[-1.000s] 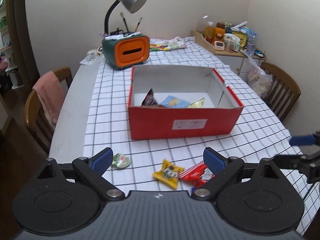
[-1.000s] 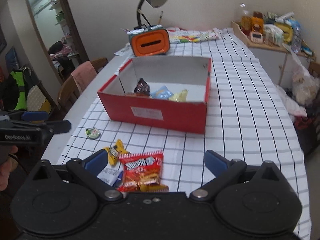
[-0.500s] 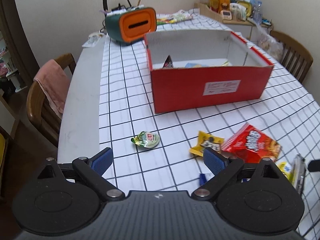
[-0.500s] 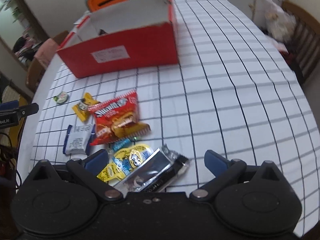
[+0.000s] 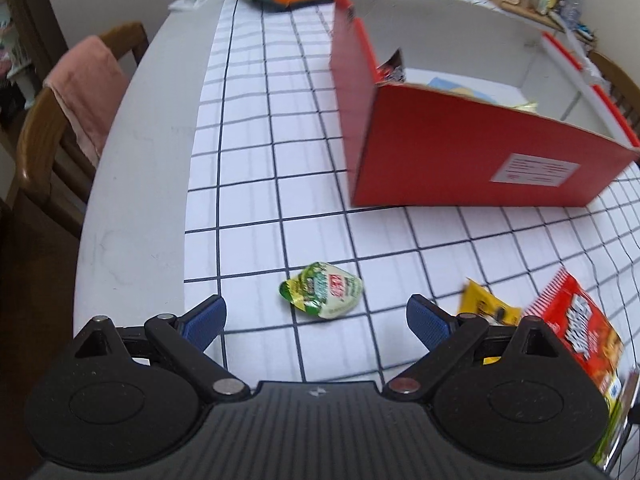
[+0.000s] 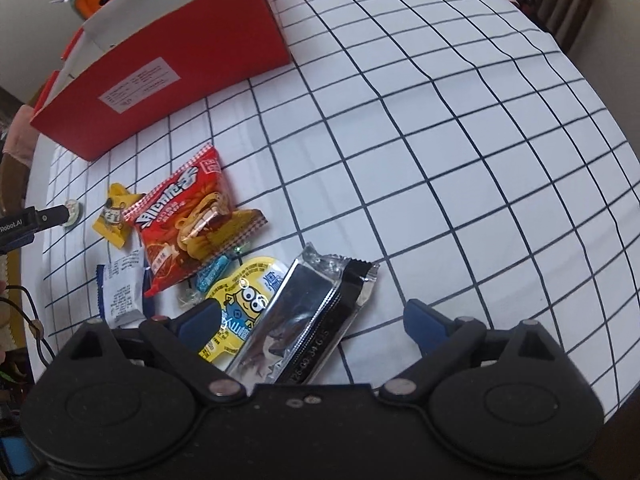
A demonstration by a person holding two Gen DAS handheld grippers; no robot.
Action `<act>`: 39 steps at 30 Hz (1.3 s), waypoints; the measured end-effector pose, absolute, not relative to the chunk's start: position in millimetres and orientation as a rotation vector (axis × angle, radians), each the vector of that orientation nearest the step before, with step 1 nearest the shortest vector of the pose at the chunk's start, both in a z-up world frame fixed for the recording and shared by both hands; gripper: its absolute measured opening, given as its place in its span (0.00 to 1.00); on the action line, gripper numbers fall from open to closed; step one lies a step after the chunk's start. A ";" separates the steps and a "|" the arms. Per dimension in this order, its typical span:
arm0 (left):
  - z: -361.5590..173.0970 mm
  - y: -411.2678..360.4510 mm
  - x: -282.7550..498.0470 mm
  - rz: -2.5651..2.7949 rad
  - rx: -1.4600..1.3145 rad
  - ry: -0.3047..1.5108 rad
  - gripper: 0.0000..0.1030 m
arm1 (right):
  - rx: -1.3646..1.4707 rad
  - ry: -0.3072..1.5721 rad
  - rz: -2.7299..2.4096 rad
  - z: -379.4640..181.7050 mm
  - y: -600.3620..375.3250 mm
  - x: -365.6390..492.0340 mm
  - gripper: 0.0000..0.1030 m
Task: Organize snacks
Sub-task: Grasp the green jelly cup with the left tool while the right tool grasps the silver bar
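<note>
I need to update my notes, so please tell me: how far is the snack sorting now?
Done: a few packets already lie inside the red box. In hand: nothing. The left gripper is open over the green packet; the right gripper, its jaws just closing slightly, straddles the silver-black bar without gripping it. Left: those two, the yellow cartoon packet, the red chips bag, the small yellow packet and the white-blue packet.
</note>
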State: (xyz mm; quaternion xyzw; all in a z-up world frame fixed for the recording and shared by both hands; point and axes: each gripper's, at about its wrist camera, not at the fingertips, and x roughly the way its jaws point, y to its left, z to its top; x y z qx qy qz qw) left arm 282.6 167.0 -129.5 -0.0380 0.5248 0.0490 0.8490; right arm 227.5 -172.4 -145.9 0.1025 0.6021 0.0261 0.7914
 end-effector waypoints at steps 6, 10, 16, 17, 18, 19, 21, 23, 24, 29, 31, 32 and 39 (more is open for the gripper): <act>-140.8 175.3 303.3 0.130 -0.103 1.140 0.95 | 0.260 1.350 0.003 -156.2 -174.5 228.0 0.88; -145.7 173.3 310.8 0.148 -0.101 1.156 0.94 | 0.246 1.370 0.020 -157.9 -169.1 227.7 0.85; -151.1 161.0 309.8 0.150 -0.024 1.159 0.85 | 0.230 1.372 0.024 -156.6 -165.3 225.8 0.80; -150.6 160.2 309.2 0.151 -0.019 1.151 0.84 | 0.227 1.371 0.027 -156.3 -164.5 225.1 0.79; -150.0 159.6 308.2 0.149 -0.016 1.146 0.83 | 0.224 1.370 0.029 -156.3 -163.7 225.0 0.78; -149.4 159.3 307.7 0.143 -0.017 1.142 0.79 | 0.222 1.368 0.030 -156.2 -163.2 224.8 0.77; -148.2 159.1 306.6 0.132 -0.026 1.137 0.72 | 0.218 1.364 0.030 -156.0 -161.8 225.4 0.74; -147.2 158.5 305.6 0.127 -0.035 1.135 0.64 | 0.221 1.359 0.033 -155.0 -162.1 224.8 0.70; -146.6 158.0 305.0 0.129 -0.034 1.133 0.61 | 0.222 1.358 0.033 -154.5 -162.6 224.5 0.67; -144.5 156.2 302.5 0.116 -0.039 1.126 0.47 | 0.220 1.346 0.027 -151.9 -165.4 222.3 0.53; -144.4 155.4 301.5 0.113 -0.039 1.124 0.45 | 0.221 1.339 0.029 -151.5 -167.4 221.4 0.49; -144.4 154.7 300.6 0.113 -0.037 1.122 0.45 | 0.222 1.335 0.033 -151.2 -168.8 220.5 0.48; -143.3 157.2 290.8 0.125 -0.085 1.122 0.44 | 0.253 1.311 0.043 -148.3 -179.2 216.7 0.42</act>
